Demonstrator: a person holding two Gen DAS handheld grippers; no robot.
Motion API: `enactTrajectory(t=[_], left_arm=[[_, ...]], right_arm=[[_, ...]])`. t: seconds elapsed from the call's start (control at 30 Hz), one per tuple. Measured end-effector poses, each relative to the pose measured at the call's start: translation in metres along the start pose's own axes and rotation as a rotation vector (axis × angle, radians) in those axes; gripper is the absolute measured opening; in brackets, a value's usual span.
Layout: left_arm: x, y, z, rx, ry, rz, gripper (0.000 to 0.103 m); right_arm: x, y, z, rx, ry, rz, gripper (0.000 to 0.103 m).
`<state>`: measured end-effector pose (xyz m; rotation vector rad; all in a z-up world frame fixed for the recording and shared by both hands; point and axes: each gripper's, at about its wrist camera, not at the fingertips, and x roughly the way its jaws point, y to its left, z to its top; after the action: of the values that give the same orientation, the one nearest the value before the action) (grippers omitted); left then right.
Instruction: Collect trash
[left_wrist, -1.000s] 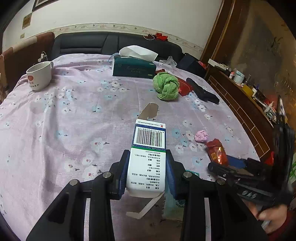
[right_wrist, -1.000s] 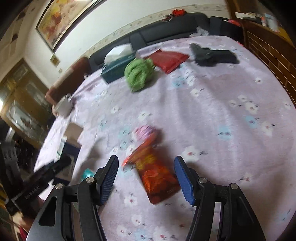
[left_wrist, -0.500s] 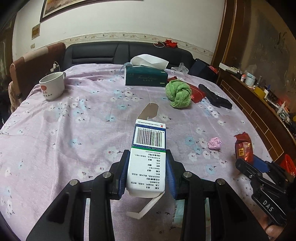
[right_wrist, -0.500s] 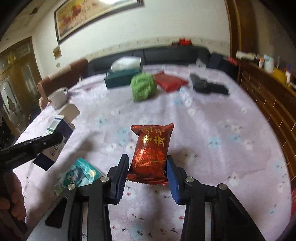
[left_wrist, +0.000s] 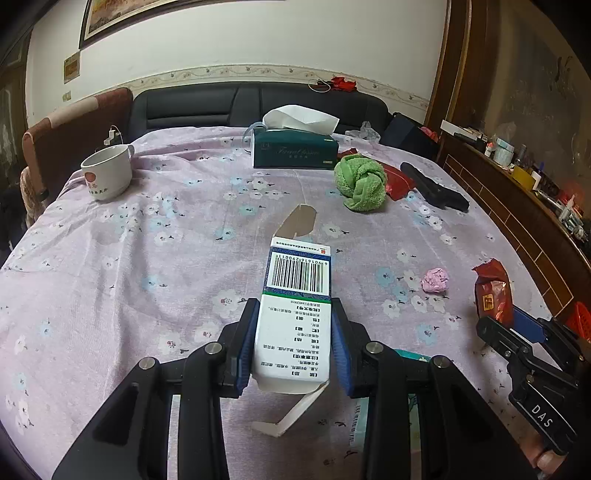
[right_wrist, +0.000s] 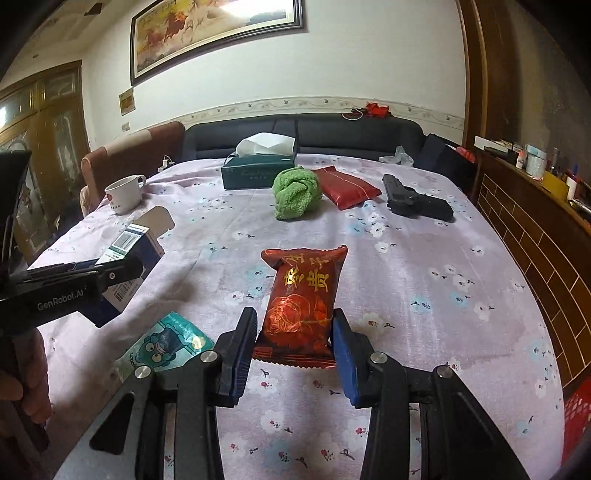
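My left gripper (left_wrist: 293, 343) is shut on a white and blue carton (left_wrist: 299, 288) with a barcode; both end flaps hang open. The right wrist view shows that carton (right_wrist: 136, 240) held above the table at the left. My right gripper (right_wrist: 293, 339) is shut on a red snack packet (right_wrist: 303, 295), raised off the flowered tablecloth (right_wrist: 406, 277). In the left wrist view this red snack packet (left_wrist: 493, 291) sticks up at the right edge. A pink crumpled paper ball (left_wrist: 436, 279) lies on the cloth between the two grippers. A teal cartoon wrapper (right_wrist: 166, 343) lies flat below the left gripper.
At the far side of the table stand a white mug (left_wrist: 107, 171), a dark green tissue box (left_wrist: 295, 151), a green towel ball (left_wrist: 362, 182), a red pouch (right_wrist: 347, 186) and a black pistol-shaped object (right_wrist: 417, 201). A red basket (right_wrist: 578, 406) sits past the table's right edge.
The right gripper's jaws closed on the red packet, which lay on the cloth, and lifted it. The left gripper kept its grip on the carton and tilted up slightly.
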<state>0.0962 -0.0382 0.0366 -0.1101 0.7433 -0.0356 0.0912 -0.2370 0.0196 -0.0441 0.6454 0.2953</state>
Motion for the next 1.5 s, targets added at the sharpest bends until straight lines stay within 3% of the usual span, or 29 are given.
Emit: enactTrajectory(t=[1.5], left_arm=[[-0.0006, 0.0001, -0.0011, 0.020, -0.005, 0.028, 0.035]], right_arm=[[-0.0020, -0.0001, -0.0005, 0.002, 0.002, -0.001, 0.043]])
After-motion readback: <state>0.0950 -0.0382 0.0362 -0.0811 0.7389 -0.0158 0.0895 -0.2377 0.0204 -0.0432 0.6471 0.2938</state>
